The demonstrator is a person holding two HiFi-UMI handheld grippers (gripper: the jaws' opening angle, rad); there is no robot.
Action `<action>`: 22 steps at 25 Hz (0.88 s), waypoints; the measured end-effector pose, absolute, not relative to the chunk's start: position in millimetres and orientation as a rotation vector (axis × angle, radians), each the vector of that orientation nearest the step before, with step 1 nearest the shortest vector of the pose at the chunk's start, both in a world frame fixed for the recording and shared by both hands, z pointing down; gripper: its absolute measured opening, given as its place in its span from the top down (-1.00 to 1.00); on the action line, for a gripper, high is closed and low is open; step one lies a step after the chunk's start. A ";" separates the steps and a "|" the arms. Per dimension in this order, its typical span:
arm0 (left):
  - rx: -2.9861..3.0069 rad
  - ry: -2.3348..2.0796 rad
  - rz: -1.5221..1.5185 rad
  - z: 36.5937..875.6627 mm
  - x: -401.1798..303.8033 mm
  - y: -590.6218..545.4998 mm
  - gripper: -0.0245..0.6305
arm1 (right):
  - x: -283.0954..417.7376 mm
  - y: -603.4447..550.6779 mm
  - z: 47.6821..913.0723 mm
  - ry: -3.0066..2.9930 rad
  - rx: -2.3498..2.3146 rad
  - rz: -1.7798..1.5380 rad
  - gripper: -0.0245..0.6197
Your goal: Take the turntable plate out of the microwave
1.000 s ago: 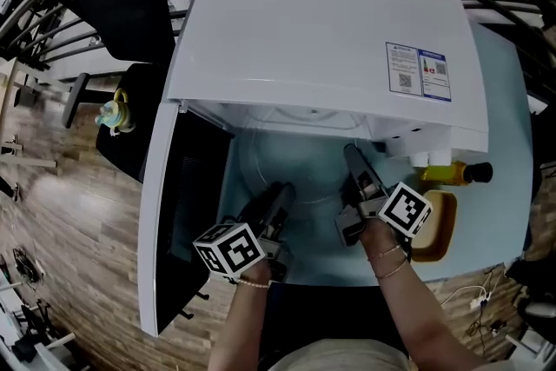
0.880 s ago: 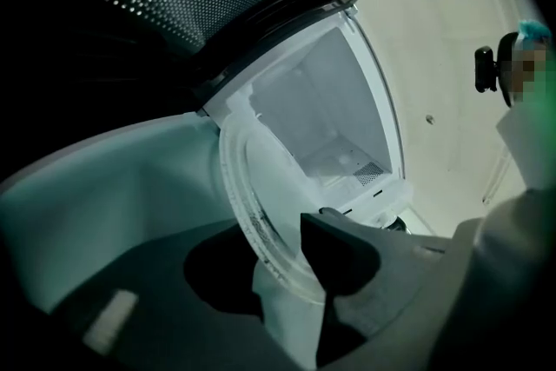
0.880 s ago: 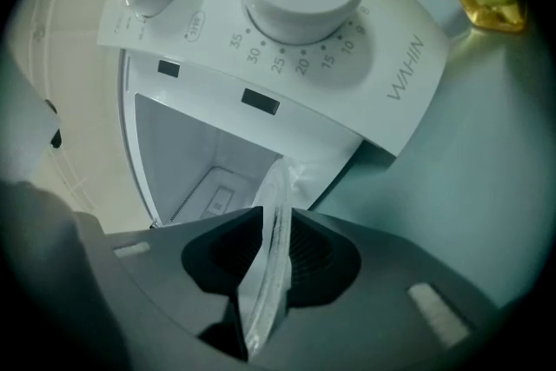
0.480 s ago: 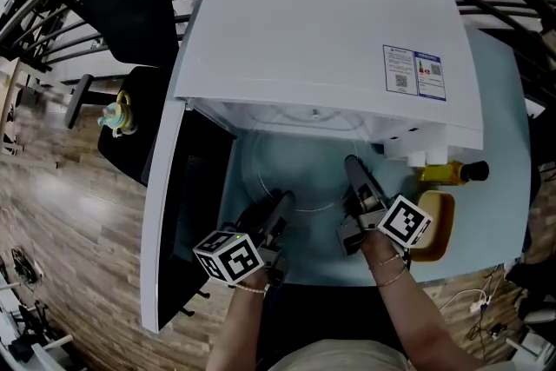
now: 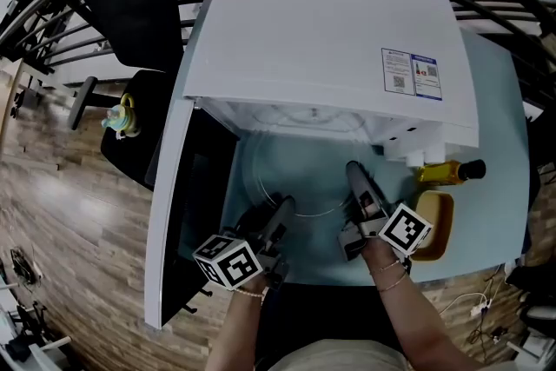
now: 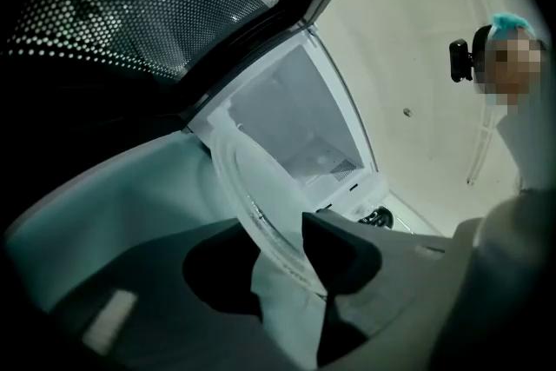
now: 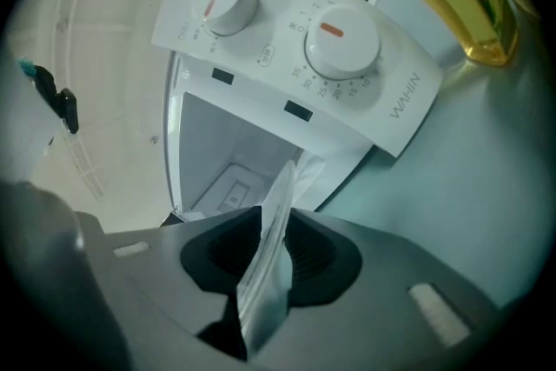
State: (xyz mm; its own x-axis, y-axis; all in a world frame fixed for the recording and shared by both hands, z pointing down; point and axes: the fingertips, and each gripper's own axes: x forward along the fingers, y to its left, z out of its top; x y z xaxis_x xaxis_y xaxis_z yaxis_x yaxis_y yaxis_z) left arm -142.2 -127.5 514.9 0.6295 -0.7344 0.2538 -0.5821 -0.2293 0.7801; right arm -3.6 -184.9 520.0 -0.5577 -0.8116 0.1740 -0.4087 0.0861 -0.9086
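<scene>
Both tongs are clamped on the glass. The left tongs (image 6: 280, 261) are closed narrow on the near left rim of the turntable plate (image 5: 300, 180); in the left gripper view the clear ridged edge runs up between the two dark pads. The right tongs (image 7: 271, 249) pinch the plate's right rim, which shows edge-on in the right gripper view as a thin pale sliver between the ribbed pads.

In the head view each pair reaches forward from the person's hands, with the marker cubes nearest the body. The plate spans the gap between them. Its far part is inside the open microwave (image 5: 330, 39) and its near part is out over the teal table (image 5: 499, 152) in front of the opening.

The door (image 5: 195, 213) is swung wide to the left, dark window inward. The right gripper view shows the control panel (image 7: 274, 30) with two white dials. A printed label (image 5: 413, 72) sits on the microwave's white top.

Just beside the microwave's right front corner is a yellow bottle (image 5: 445, 174) with a dark cap. Nearer the person is a tan wooden board (image 5: 443, 230), partly behind the right cube. Off the table to the left, a black chair (image 5: 122, 4) carries a small yellow toy (image 5: 119, 115) above the wooden floor (image 5: 61, 221).
</scene>
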 end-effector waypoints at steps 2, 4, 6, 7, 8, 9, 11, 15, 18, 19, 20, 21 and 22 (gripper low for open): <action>1.932 -1.041 -0.217 512.0 -142.1 -128.0 0.45 | -3.0 -185.0 516.9 1.996 -1.197 -1.450 0.57; 1.943 -1.040 -0.228 508.8 -140.8 -128.6 0.44 | -1.6 -185.4 513.2 1.995 -1.190 -1.435 0.57; 1.957 -1.037 -0.232 505.5 -139.4 -127.3 0.44 | -0.1 -183.8 509.6 1.998 -1.188 -1.424 0.57; 1.966 -1.037 -0.232 503.0 -139.0 -126.2 0.44 | 0.3 -182.7 507.1 2.004 -1.186 -1.417 0.57; 1.974 -1.037 -0.230 499.7 -138.6 -125.0 0.44 | 0.5 -181.6 504.2 2.013 -1.184 -1.407 0.57; 1.982 -1.037 -0.228 495.9 -138.2 -123.8 0.44 | 0.9 -180.4 501.0 2.020 -1.182 -1.399 0.57; 1.994 -1.038 -0.238 488.9 -138.0 -121.2 0.44 | 1.3 -177.8 494.0 2.024 -1.176 -1.382 0.57; 2.010 -1.049 -0.244 475.0 -138.3 -115.1 0.44 | 0.8 -172.6 479.4 2.031 -1.147 -1.357 0.57; 2.020 -1.053 -0.256 465.3 -137.6 -107.1 0.44 | 1.5 -165.5 469.2 2.033 -1.136 -1.348 0.57; 2.022 -1.054 -0.257 461.4 -137.2 -104.2 0.44 | 1.6 -162.7 465.6 2.035 -1.133 -1.346 0.57; 2.027 -1.053 -0.262 457.7 -137.0 -101.3 0.44 | 1.7 -160.0 462.0 2.037 -1.131 -1.344 0.57; 2.033 -1.053 -0.265 453.6 -136.8 -98.8 0.44 | 1.7 -157.6 457.7 2.040 -1.128 -1.341 0.57; 2.040 -1.055 -0.264 448.8 -136.7 -96.7 0.44 | 1.7 -155.4 452.9 2.043 -1.123 -1.336 0.57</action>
State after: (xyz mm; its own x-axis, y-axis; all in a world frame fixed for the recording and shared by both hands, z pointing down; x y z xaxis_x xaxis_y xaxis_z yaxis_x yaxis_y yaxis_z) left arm -136.7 -96.7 448.8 0.6295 -0.7586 0.1682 -0.5901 -0.3259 0.7386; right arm 1.7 -155.4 452.9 -0.5670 -0.8215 0.0605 -0.3851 0.1994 -0.9011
